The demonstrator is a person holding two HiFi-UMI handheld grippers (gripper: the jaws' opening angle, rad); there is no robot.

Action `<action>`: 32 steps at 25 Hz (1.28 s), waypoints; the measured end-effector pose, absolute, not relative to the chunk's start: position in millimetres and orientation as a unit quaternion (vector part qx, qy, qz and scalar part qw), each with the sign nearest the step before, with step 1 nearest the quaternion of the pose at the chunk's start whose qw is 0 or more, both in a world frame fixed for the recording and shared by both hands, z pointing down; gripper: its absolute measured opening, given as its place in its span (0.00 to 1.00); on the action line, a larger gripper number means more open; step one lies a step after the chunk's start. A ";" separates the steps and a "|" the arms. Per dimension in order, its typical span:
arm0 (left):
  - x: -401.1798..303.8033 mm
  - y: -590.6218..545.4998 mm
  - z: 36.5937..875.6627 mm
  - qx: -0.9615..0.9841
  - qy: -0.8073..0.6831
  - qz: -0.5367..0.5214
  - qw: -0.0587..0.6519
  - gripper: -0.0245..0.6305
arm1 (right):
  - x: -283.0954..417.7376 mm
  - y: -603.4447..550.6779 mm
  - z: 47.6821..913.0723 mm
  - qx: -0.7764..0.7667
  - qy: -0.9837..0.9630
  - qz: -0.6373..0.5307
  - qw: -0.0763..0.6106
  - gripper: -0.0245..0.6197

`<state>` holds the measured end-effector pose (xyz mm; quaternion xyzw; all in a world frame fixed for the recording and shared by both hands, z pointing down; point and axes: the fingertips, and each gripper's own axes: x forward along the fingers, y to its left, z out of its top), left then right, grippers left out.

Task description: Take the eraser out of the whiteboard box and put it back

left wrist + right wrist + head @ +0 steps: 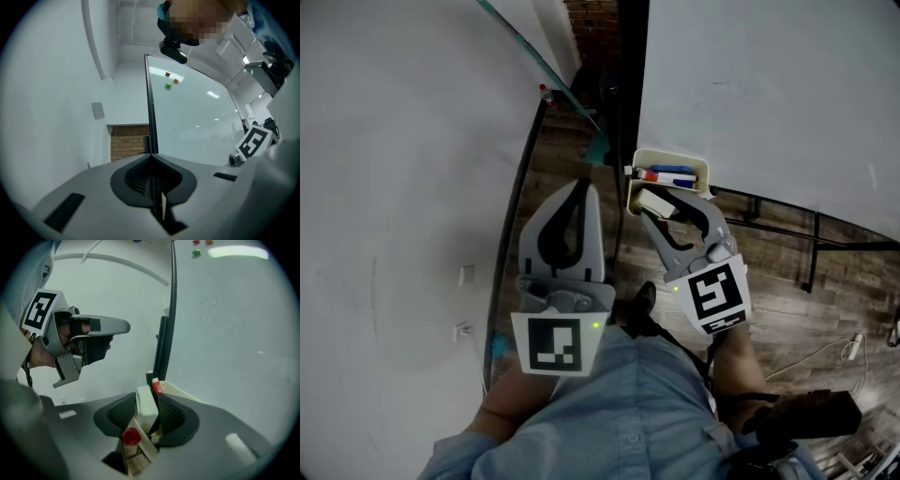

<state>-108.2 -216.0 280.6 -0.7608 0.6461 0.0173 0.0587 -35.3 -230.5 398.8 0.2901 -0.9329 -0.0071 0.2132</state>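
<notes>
So the right gripper (660, 207) is down at the near end of the cream whiteboard box (671, 155), the one hanging on the edge of the whiteboard (769, 84). The white eraser (146, 405) is standing on end between its jaws. In the right gripper view both pads look like they're against it, so I'd call that a grasp, but the right side is in shadow and I wouldn't swear how tight it is. The eraser's lower end is already inside the box, next to a red marker cap (131, 437). From above you can see a red and a blue marker (667, 175) lying across the far part of the box, just past the eraser.

The left gripper (582, 187) is off to the side, well apart from the box. It's pointing along the board's dark frame with its jaws clenched together and nothing between them.
</notes>
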 end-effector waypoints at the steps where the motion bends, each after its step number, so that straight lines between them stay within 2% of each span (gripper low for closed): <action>1: -108.2 -214.8 280.2 -0.760 0.647 0.017 0.059 0.05 | -35.5 -230.6 398.5 0.291 -0.933 -0.009 0.213 0.26; 11: -101.6 -198.1 267.3 -0.758 0.648 0.018 0.075 0.05 | -30.5 -219.4 378.0 0.296 -0.938 -0.010 0.179 0.27; 17: -89.8 -186.1 254.2 -0.758 0.646 0.030 0.083 0.04 | -13.2 -216.8 338.4 0.315 -0.943 -0.004 0.106 0.27; 25: -70.4 -168.0 233.7 -0.759 0.642 0.044 0.098 0.04 | 19.4 -205.7 263.9 0.348 -0.937 -0.023 -0.010 0.07; 32: -61.1 -153.5 219.8 -0.757 0.642 0.055 0.110 0.05 | 39.0 -193.0 223.6 0.367 -0.927 -0.050 -0.056 0.04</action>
